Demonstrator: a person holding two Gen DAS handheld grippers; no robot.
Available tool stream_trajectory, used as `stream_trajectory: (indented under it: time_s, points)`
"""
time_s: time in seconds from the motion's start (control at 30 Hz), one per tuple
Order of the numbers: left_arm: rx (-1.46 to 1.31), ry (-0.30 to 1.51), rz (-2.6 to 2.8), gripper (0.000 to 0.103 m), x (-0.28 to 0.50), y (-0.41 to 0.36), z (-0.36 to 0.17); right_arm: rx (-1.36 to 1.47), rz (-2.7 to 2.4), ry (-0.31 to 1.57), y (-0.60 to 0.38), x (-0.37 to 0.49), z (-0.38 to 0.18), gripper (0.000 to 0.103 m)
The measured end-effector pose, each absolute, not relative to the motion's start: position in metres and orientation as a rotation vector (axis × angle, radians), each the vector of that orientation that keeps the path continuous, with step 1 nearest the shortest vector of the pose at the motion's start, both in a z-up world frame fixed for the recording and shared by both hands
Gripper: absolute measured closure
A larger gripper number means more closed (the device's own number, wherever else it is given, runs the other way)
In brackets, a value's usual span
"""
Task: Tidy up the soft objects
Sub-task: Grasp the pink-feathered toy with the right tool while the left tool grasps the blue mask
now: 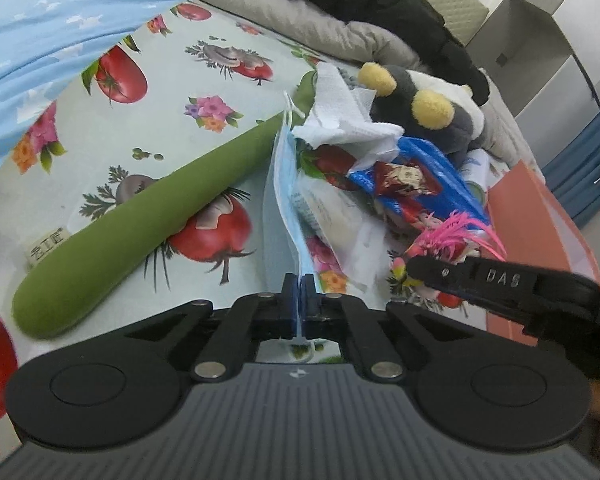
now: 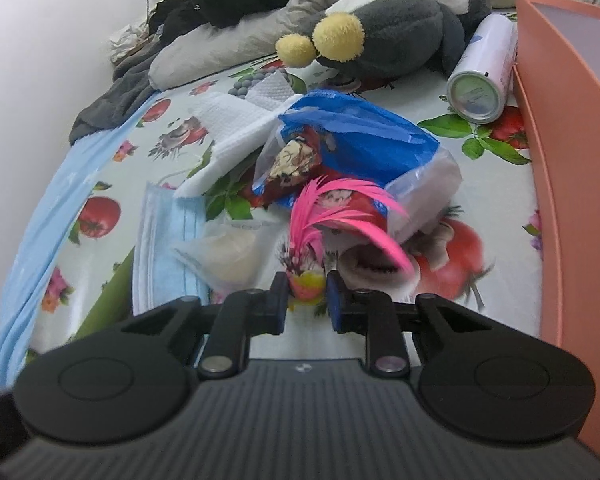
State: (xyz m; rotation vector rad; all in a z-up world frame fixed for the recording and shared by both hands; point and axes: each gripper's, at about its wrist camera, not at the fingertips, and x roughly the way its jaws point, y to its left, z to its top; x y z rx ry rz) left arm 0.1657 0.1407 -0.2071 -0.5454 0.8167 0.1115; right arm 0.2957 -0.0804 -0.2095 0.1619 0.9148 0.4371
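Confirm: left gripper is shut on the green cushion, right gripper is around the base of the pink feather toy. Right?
Half right. The left gripper is shut on the blue face mask, not the green cushion, which lies untouched beside it; the left wrist view shows this. The right gripper does sit around the pink feather toy base.

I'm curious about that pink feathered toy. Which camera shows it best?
The right wrist view: the pink feathered toy sits centred, feathers and yellow base clear. In the left wrist view, the other tool partly hides it.
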Motion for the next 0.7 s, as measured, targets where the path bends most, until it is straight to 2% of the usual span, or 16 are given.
stream_trajectory:
  time_s: [0.7]
  points:
    - [-0.657, 0.878, 0.115, 0.101, 0.067, 0.133, -0.187, 0.109, 0.397, 0.945, -0.12, 0.204, -0.198, 0.079]
